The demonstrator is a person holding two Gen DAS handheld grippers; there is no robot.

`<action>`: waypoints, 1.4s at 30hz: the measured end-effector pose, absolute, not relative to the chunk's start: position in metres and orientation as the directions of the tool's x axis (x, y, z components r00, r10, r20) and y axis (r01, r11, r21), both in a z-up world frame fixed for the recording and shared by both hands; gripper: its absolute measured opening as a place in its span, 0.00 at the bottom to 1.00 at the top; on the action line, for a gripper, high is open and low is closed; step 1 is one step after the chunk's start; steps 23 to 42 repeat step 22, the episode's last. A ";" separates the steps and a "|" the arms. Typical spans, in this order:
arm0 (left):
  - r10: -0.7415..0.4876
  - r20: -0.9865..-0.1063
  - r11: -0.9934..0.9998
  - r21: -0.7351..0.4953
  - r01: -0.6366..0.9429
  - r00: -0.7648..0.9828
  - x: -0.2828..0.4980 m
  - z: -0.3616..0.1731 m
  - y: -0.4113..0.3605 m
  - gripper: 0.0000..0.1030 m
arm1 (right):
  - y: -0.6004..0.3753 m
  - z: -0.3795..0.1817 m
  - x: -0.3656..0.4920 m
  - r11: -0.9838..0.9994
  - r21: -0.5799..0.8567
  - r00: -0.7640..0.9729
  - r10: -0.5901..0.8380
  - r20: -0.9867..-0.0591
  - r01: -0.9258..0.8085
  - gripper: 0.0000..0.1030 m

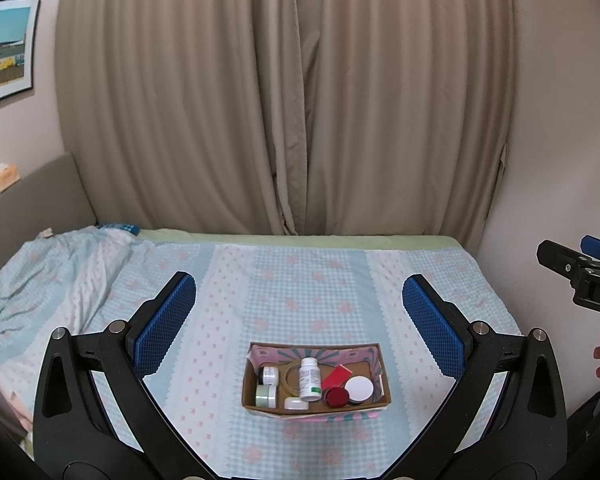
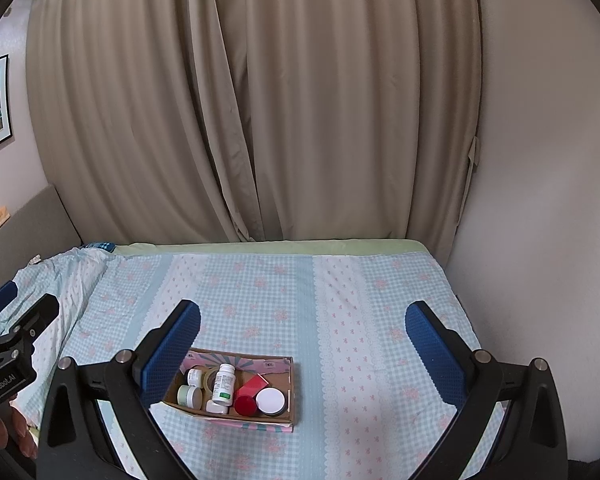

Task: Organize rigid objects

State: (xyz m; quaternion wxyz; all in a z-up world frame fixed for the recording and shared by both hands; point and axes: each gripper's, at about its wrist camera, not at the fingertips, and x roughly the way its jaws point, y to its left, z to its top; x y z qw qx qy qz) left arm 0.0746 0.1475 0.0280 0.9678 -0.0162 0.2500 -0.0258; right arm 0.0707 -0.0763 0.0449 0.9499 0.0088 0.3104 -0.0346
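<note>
Near the bed's (image 1: 300,280) front edge sits the cardboard box (image 1: 316,408) holding a white bottle (image 1: 309,378) and jars; left gripper (image 1: 299,320) and right gripper (image 2: 303,344) hover above, jaws wide apart, empty.

Soft, even light is filling both pictures, fairly dim and a little grey, with no glare showing anywhere. The closed curtains (image 1: 284,100) are letting no bright patch through, and their folds are carrying gentle vertical shading. Shadows are staying faint: a pale one is lying on the bedspread (image 2: 360,320) near the right side, and the inside of the cardboard box (image 1: 316,378) is looking slightly darker than the cloth around it. The fisheye lenses are bending straight lines hard, so the curtains are bulging outward and the far bed edge is curving. Dark vignetting is closing in at every corner. The framed picture (image 1: 6,48) on the left wall is looking soft and smeared.
</note>
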 end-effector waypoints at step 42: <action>-0.059 -0.430 0.996 -0.081 0.027 0.901 0.066 0.033 0.151 1.00 | -0.077 0.045 0.069 0.998 -0.005 0.804 -0.059 -0.591 0.070 0.99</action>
